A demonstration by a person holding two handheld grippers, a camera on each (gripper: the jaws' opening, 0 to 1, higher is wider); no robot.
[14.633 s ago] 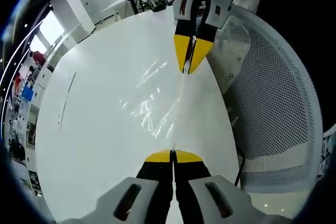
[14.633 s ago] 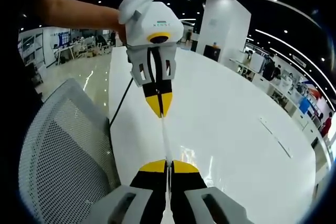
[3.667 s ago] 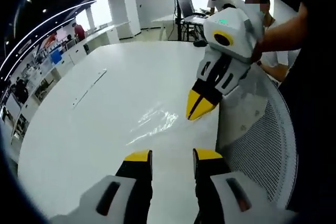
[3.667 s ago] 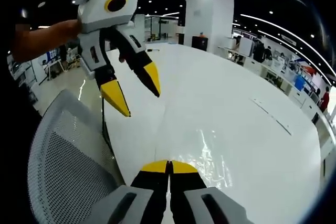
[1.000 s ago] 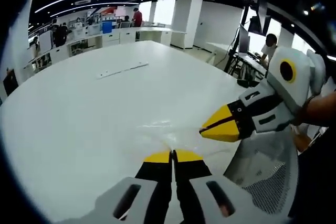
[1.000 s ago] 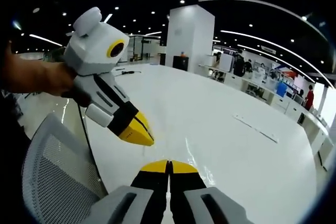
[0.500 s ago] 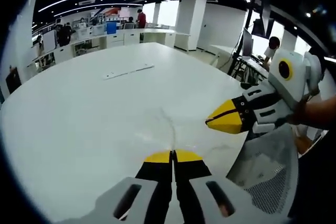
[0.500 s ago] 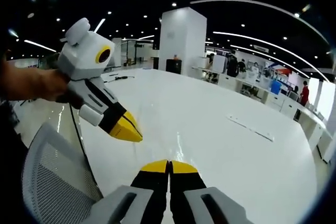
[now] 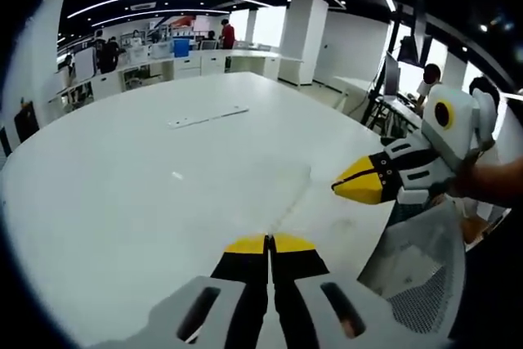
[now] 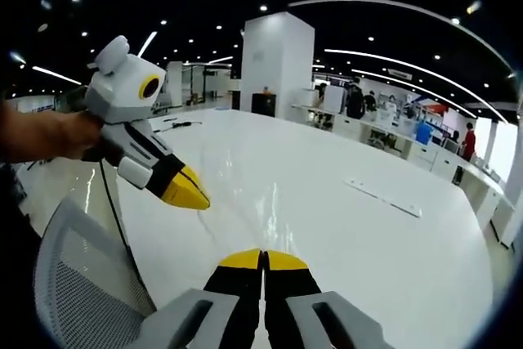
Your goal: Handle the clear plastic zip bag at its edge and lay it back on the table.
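Change: since 0.5 s ago the crease of the clear plastic zip bag (image 9: 292, 202) seen from the left gripper view has stretched out toward the far right, and both grippers sit a little further apart in each view.
Left gripper (image 9: 269, 243): yellow tips pressed together with no gap; the bag's edge runs up from them, so it appears pinched there. In the right gripper view it (image 10: 189, 194) comes in from the left, held by a hand (image 10: 45, 135), tips together.
Right gripper (image 10: 262, 260): tips pressed together; whether plastic is between them cannot be told. In the left gripper view it (image 9: 354, 185) enters from the right, tips together.
Bag: almost invisible; a faint fold line over the table between the 2 grippers.
Surface: large white round table (image 9: 122, 169), glossy, with a thin pale strip (image 9: 207, 117) lying far across it.
Room: open office with ceiling light strips, a white column (image 10: 276, 63), desks and people far back.
Near edge: grey mesh chair back (image 10: 78, 284) beside the table.
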